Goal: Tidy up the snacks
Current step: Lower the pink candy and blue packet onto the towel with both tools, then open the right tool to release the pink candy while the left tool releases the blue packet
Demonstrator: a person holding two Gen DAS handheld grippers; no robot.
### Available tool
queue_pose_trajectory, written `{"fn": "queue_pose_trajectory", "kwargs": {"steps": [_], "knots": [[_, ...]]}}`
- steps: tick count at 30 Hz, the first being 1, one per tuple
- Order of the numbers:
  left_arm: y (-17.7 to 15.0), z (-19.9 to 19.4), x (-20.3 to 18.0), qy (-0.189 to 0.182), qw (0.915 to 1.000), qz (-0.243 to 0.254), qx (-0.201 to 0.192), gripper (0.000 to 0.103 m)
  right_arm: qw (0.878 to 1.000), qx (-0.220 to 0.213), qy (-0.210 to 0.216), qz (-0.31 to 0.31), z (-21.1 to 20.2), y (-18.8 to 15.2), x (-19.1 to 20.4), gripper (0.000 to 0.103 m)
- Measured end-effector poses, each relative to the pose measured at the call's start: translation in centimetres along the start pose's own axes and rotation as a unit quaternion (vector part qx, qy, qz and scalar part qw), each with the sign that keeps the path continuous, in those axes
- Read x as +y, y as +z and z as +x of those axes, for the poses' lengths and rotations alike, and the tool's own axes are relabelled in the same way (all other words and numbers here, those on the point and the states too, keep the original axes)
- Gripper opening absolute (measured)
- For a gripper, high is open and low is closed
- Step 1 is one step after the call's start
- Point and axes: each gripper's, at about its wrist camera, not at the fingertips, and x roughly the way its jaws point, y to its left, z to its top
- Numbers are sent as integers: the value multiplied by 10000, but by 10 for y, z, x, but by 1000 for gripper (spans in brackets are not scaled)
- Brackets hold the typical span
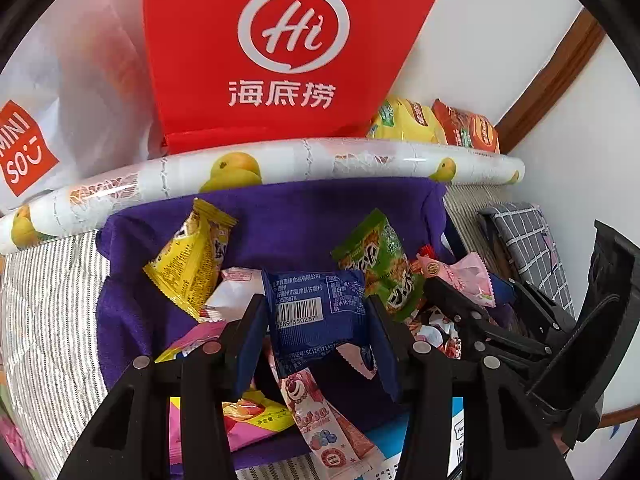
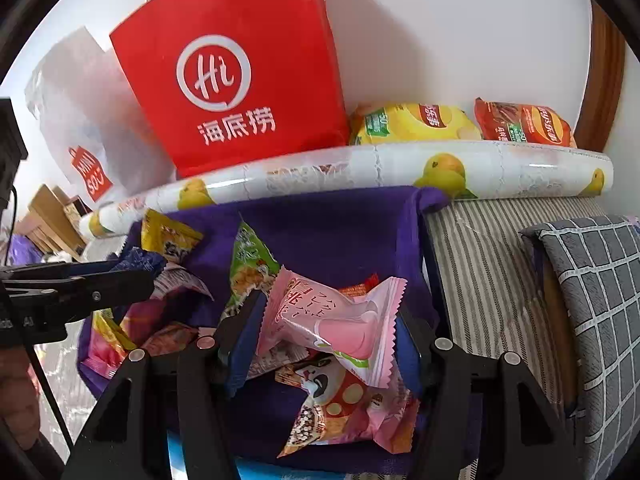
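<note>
My left gripper (image 1: 318, 320) is shut on a dark blue snack packet (image 1: 316, 312) with a barcode, held above a purple cloth bin (image 1: 280, 220) full of snacks. My right gripper (image 2: 330, 320) is shut on a pink snack packet (image 2: 336, 320) over the same purple bin (image 2: 340, 232). The right gripper also shows at the right of the left wrist view (image 1: 472, 300) with the pink packet (image 1: 460, 276). The left gripper shows at the left of the right wrist view (image 2: 132, 276). Yellow (image 1: 192, 264) and green (image 1: 376, 264) packets lean in the bin.
A red Haidilao paper bag (image 1: 280, 48) and a white Miniso bag (image 1: 28, 148) stand behind a rolled duck-print sheet (image 1: 280, 164). Yellow (image 2: 412, 124) and red (image 2: 524, 124) chip bags lie at the back right. A grey checked cushion (image 2: 592, 300) lies to the right.
</note>
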Motion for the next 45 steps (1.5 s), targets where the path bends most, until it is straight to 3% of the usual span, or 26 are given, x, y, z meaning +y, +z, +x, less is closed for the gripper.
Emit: {"fn": "queue_pose_trajectory", "kwargs": {"steps": [12, 17, 28, 45], "knots": [[0, 9, 2, 47, 9999, -50, 114, 47, 9998, 166, 46, -42, 4, -3, 1, 63], [-1, 12, 1, 58, 9999, -48, 150, 48, 9999, 31, -109, -72, -2, -3, 4, 77], [-2, 18, 0, 69, 9997, -15, 223, 49, 9997, -246, 54, 40, -16, 2, -2, 77], [-2, 21, 2, 12, 9994, -81, 323, 51, 9998, -171, 45, 5, -13, 1, -2, 77]]}}
